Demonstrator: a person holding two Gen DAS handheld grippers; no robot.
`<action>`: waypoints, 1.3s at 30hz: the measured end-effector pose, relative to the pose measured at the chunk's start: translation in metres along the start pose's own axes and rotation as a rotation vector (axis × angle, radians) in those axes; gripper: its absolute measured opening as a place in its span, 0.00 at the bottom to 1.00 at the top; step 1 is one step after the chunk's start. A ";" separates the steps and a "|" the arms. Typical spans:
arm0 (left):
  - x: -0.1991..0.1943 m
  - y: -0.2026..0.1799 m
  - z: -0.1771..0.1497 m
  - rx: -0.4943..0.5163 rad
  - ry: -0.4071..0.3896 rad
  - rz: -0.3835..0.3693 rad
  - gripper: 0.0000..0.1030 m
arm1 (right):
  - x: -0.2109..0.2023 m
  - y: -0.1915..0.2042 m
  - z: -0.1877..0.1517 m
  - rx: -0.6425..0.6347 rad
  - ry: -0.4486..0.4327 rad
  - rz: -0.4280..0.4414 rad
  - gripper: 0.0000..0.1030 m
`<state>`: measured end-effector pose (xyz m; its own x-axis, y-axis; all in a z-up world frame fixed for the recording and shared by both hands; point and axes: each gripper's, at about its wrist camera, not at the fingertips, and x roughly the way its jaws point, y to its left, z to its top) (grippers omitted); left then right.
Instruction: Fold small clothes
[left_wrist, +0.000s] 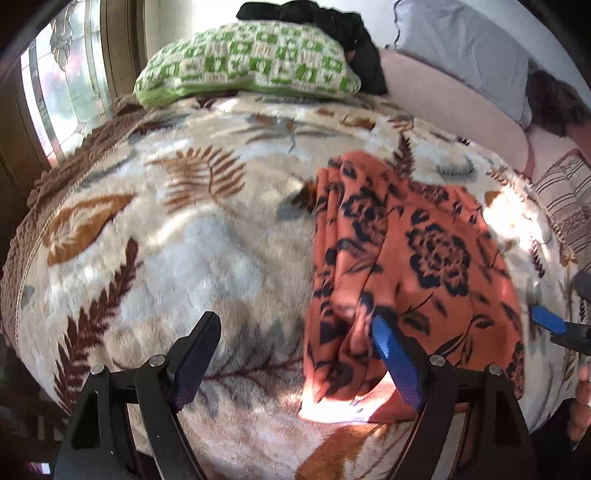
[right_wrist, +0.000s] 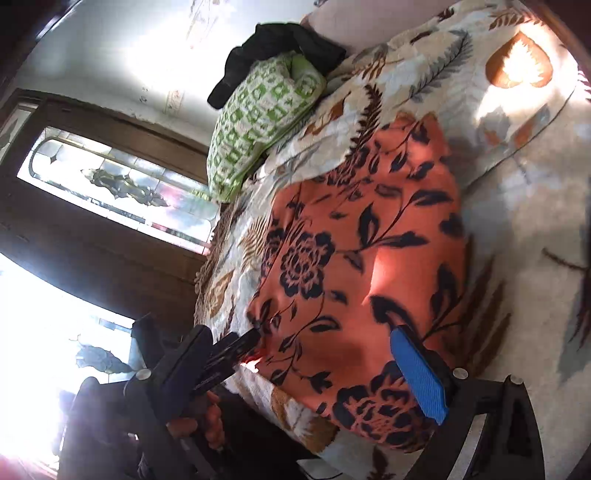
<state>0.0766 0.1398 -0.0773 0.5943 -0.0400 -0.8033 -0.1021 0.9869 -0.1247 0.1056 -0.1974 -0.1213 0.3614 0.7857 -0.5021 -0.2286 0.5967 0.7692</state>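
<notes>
An orange garment with a dark flower print (left_wrist: 413, 258) lies on the leaf-patterned blanket (left_wrist: 184, 229); it also shows in the right wrist view (right_wrist: 354, 266). Its left side is bunched in long folds. My left gripper (left_wrist: 291, 332) is open at the garment's near left edge, with its right blue finger (left_wrist: 395, 354) over the cloth. My right gripper (right_wrist: 299, 343) is open, its blue finger (right_wrist: 417, 373) over the garment's near part. The right gripper's tip also shows at the right edge of the left wrist view (left_wrist: 550, 321).
A green and white checked cushion (left_wrist: 243, 62) with black clothes (left_wrist: 332, 22) on it lies at the far end of the bed. A grey pillow (left_wrist: 472, 48) and a striped cloth (left_wrist: 569, 195) lie to the right. A window (left_wrist: 62, 81) is at the left.
</notes>
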 end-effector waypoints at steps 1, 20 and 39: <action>-0.003 0.001 0.009 -0.005 -0.021 -0.037 0.83 | -0.004 -0.011 0.008 0.018 -0.022 -0.031 0.95; 0.040 -0.066 0.054 0.029 0.050 -0.330 0.31 | 0.037 0.016 0.051 -0.252 0.098 -0.232 0.32; 0.079 -0.177 0.052 0.183 0.060 -0.113 0.68 | -0.077 -0.063 0.070 -0.131 -0.231 -0.339 0.78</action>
<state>0.1836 -0.0301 -0.0885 0.5443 -0.1560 -0.8243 0.1119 0.9873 -0.1130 0.1559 -0.3070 -0.1035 0.6249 0.4938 -0.6047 -0.1699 0.8420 0.5120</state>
